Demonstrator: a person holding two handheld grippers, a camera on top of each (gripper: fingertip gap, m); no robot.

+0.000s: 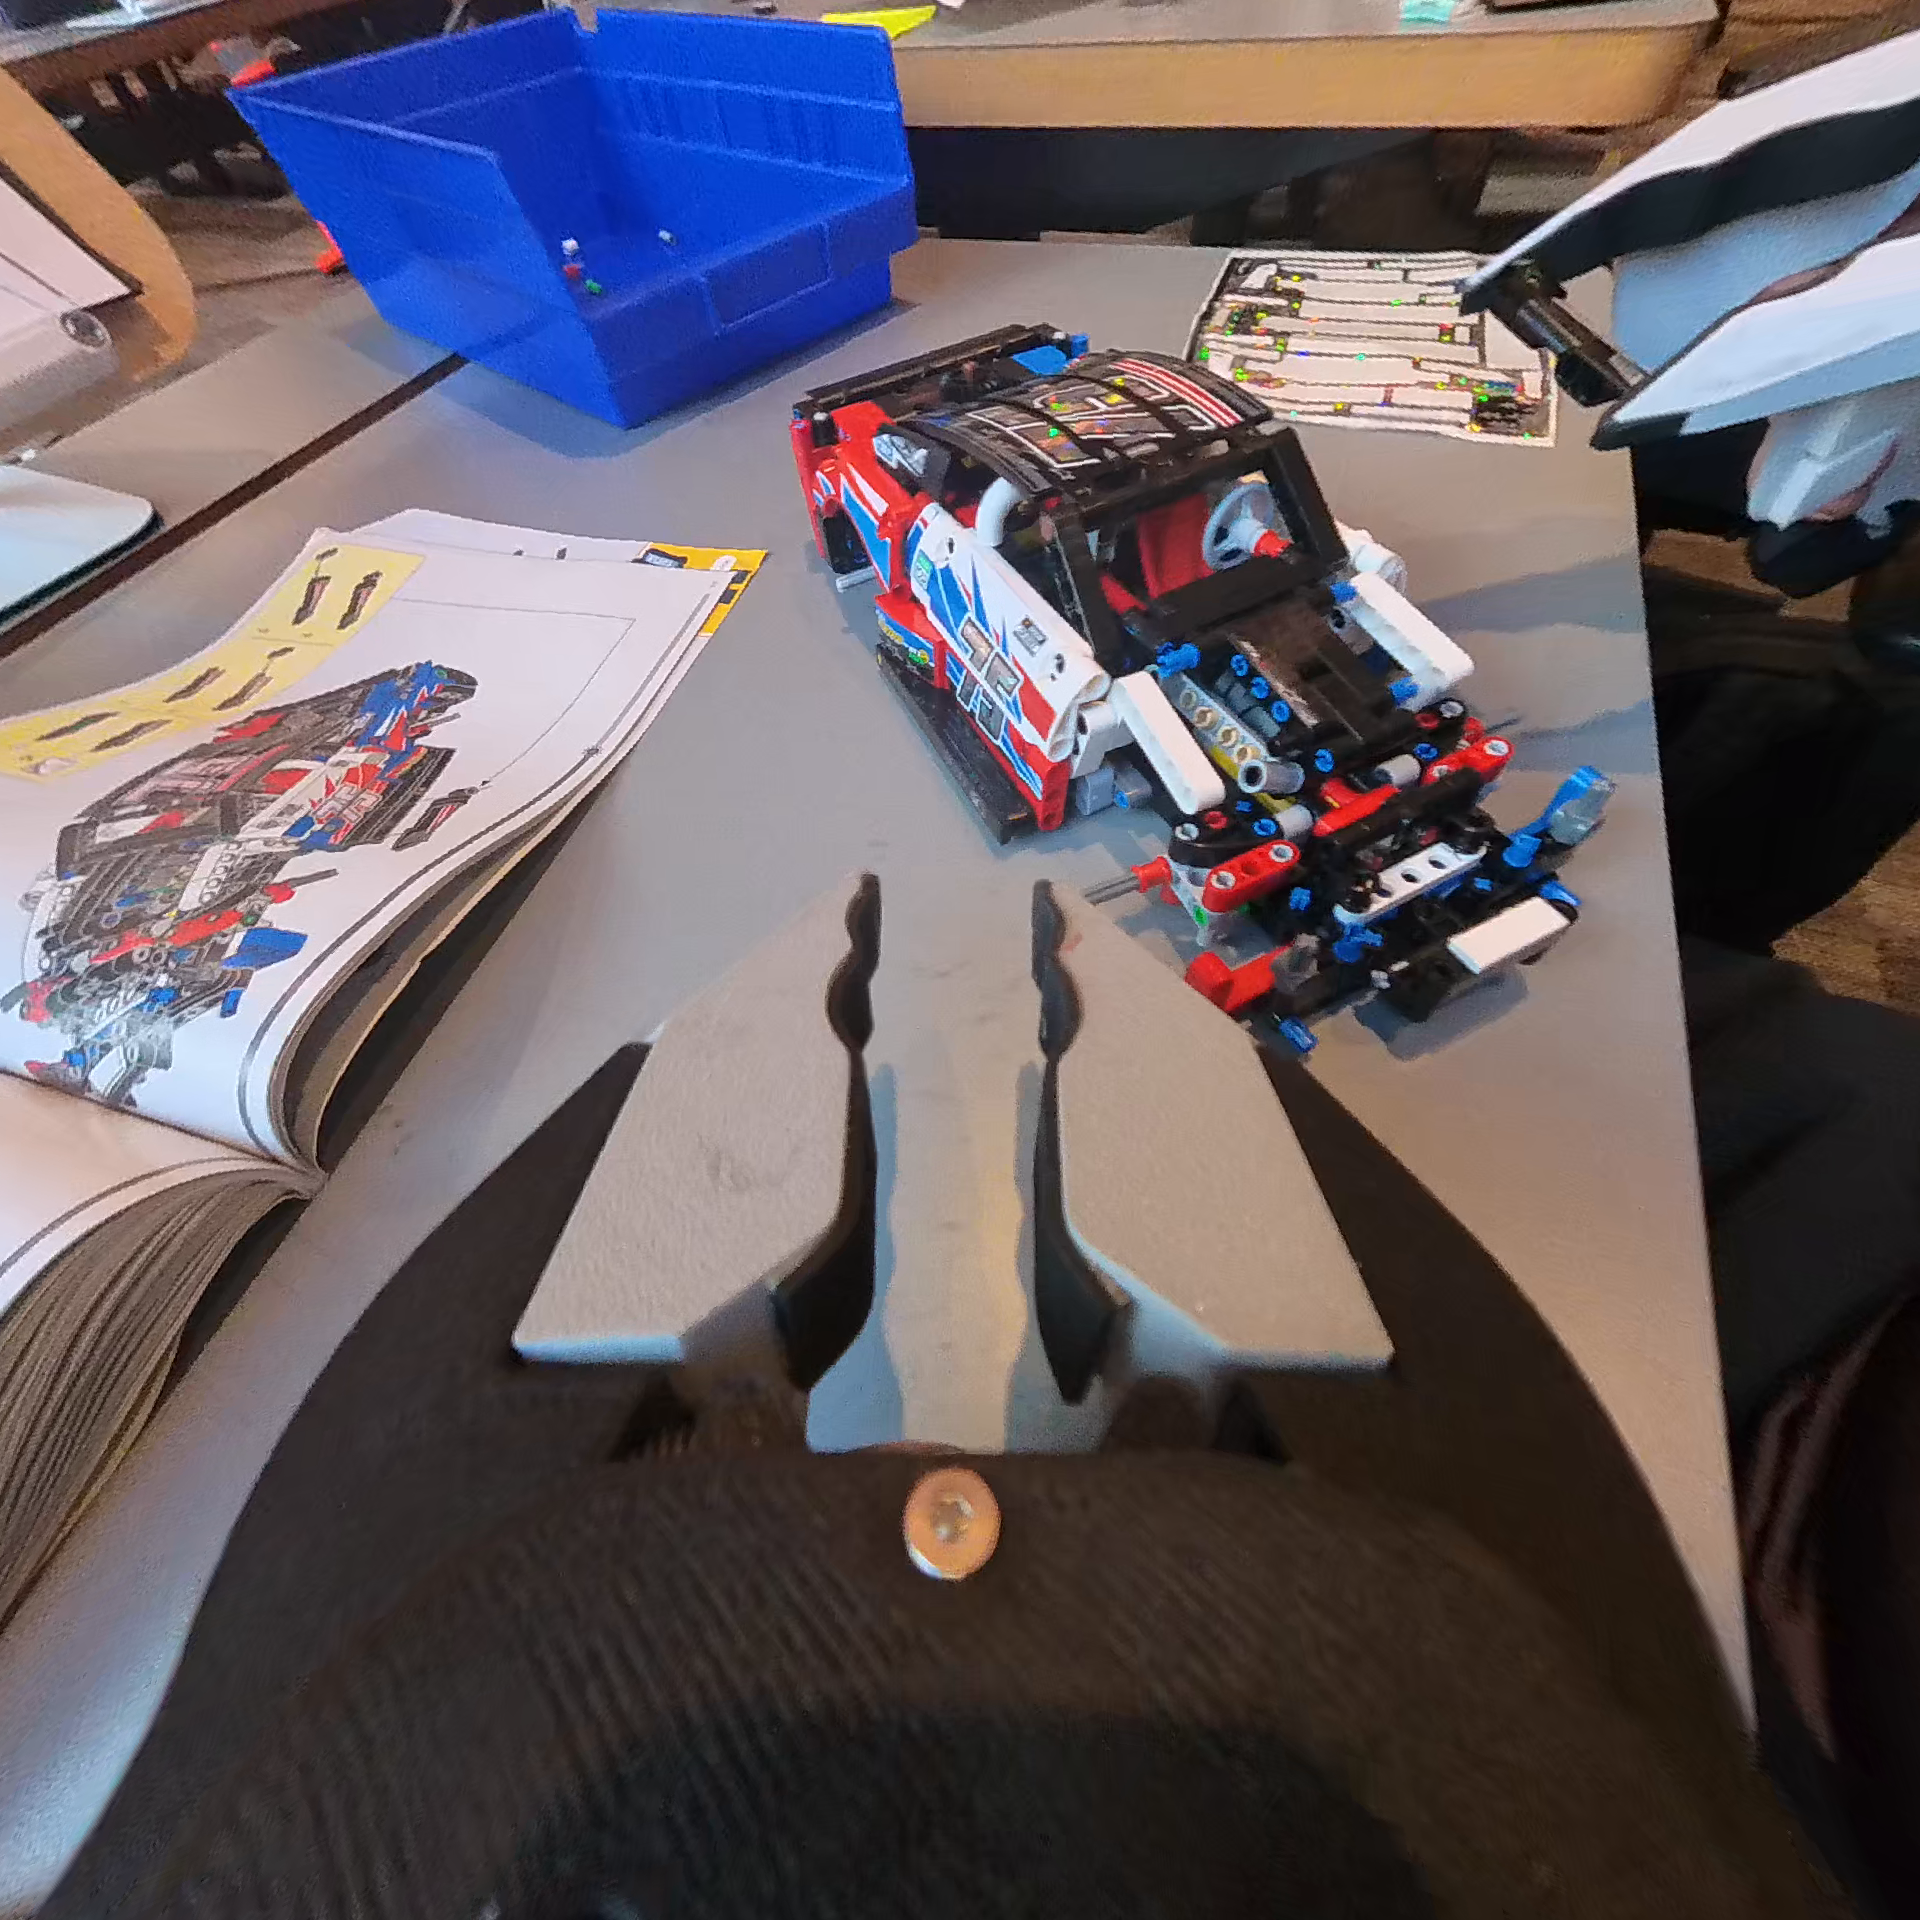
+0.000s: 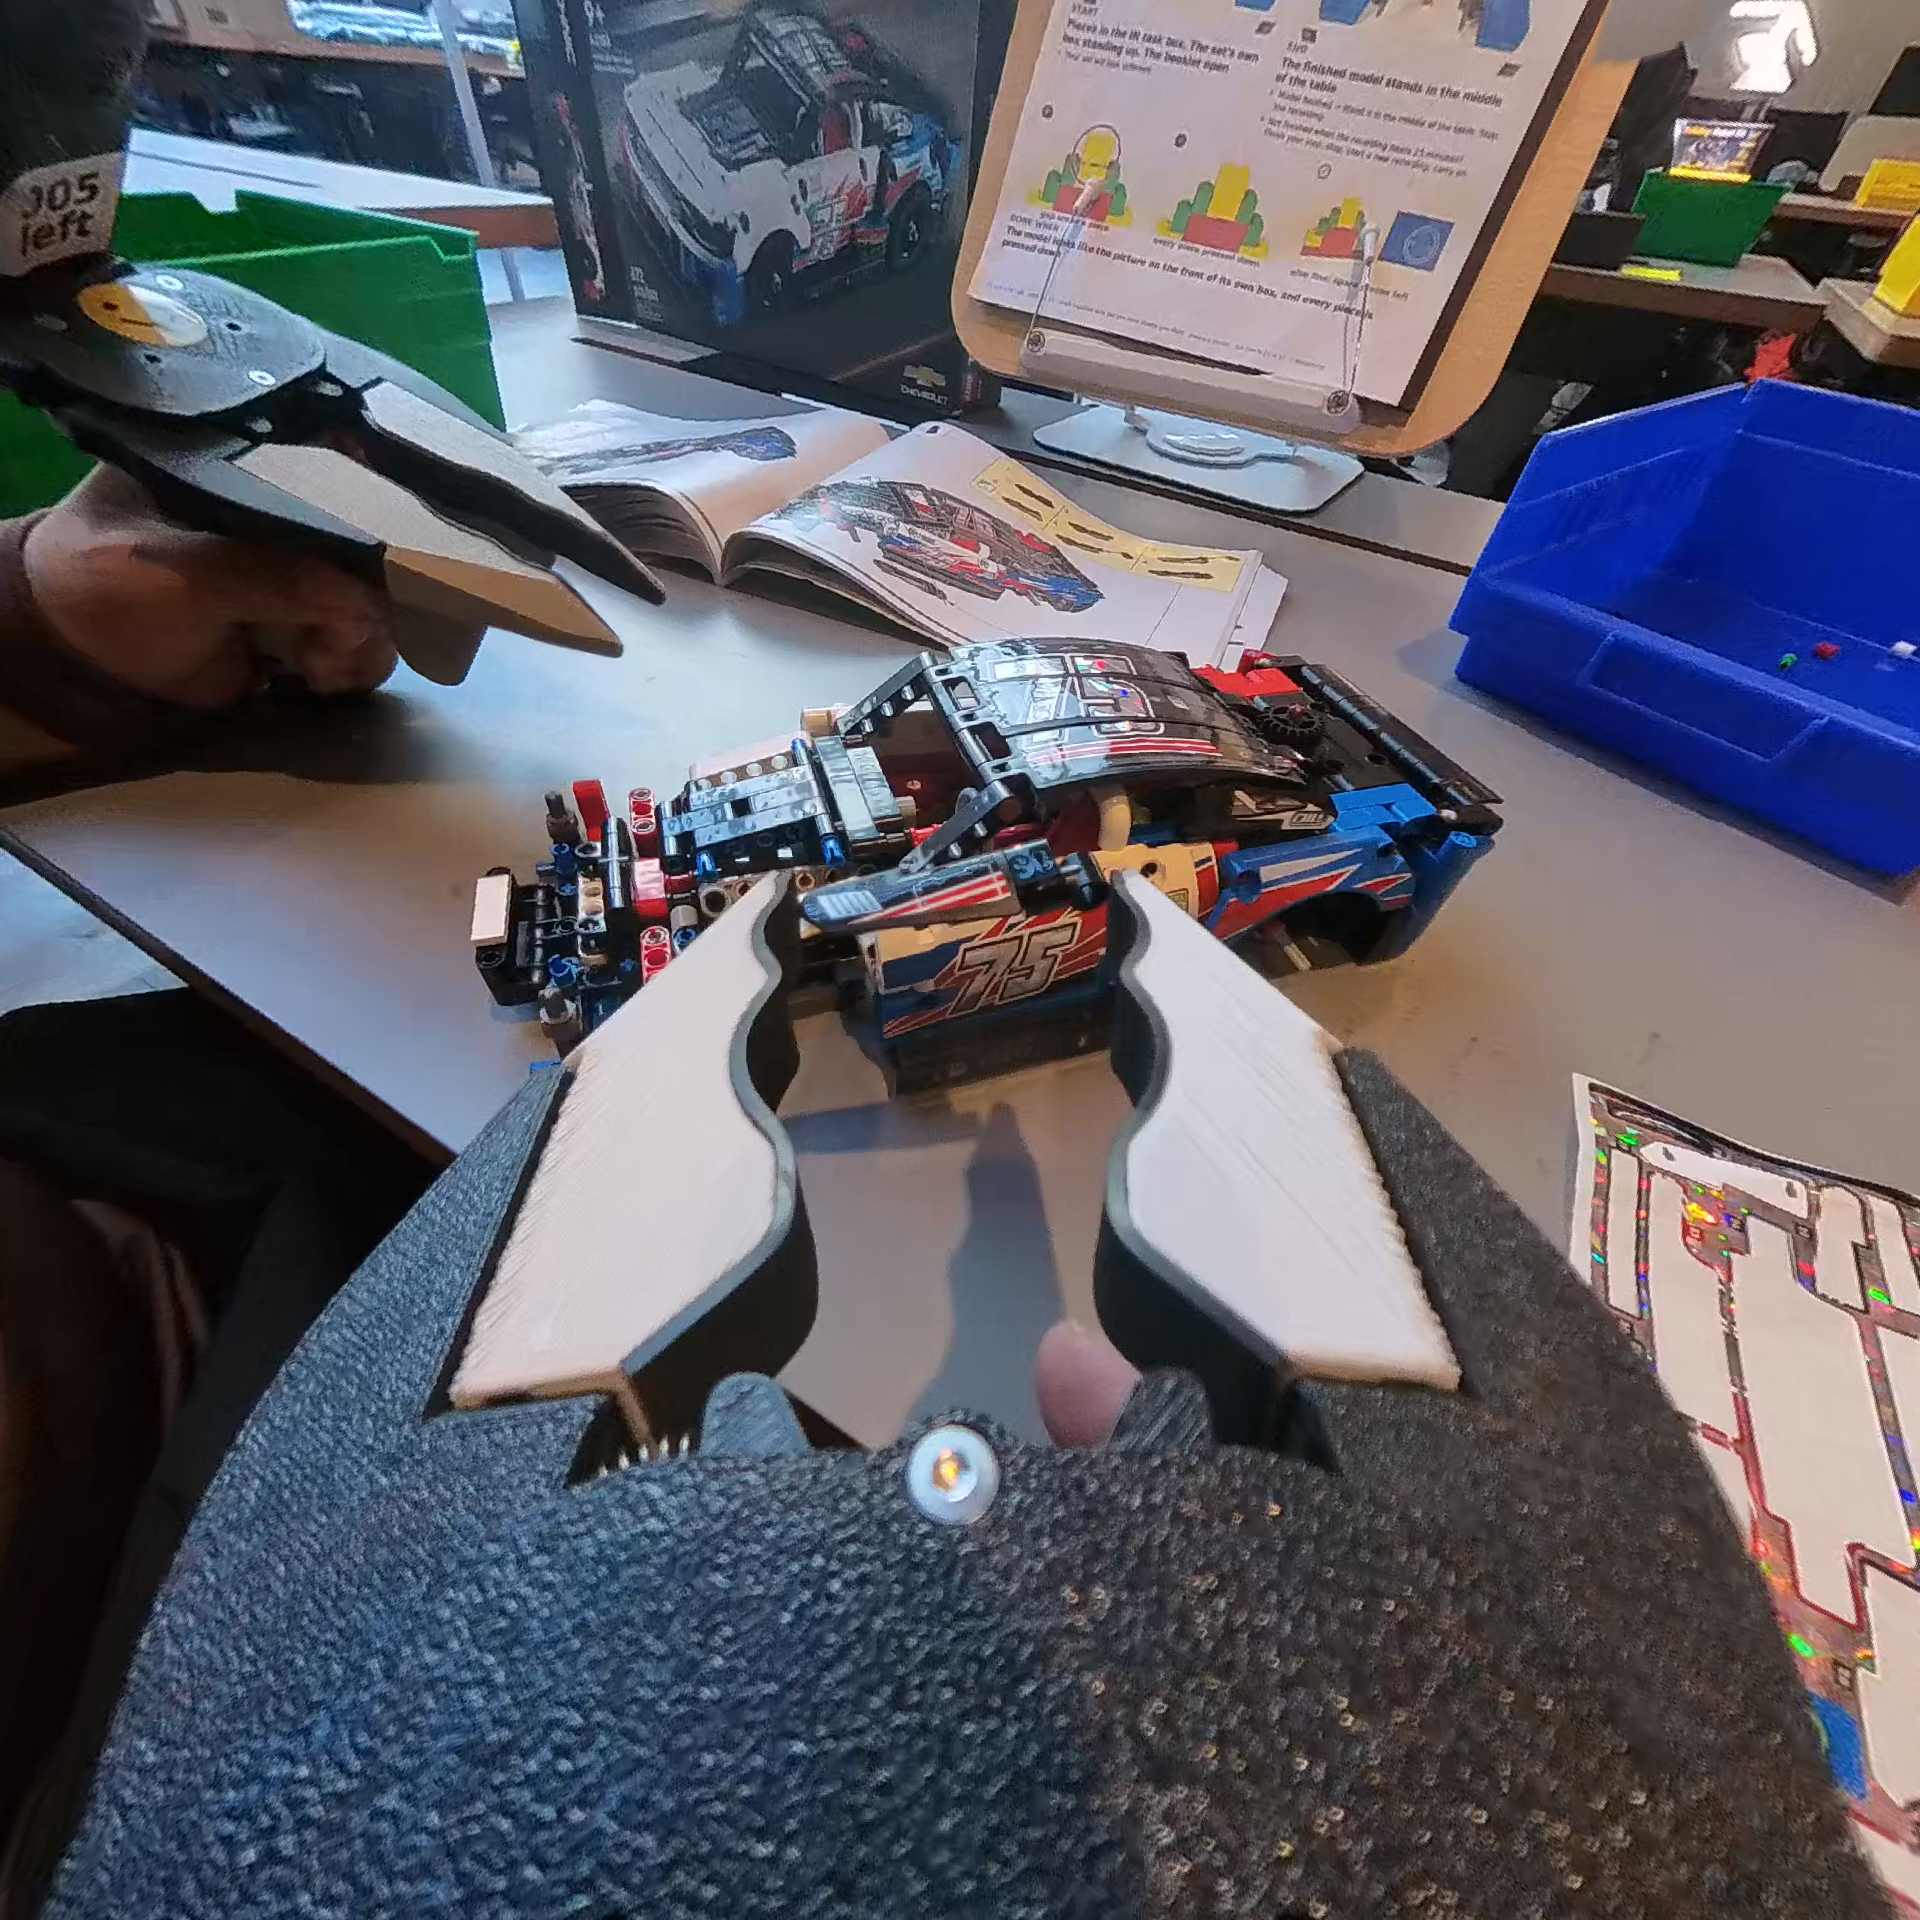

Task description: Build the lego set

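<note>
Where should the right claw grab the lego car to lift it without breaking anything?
Probably across the solid middle of the lego car, at the panelled door section, coming from the side facing the right claw, which is open. The bare front frame is exposed pins and looks fragile.
</note>
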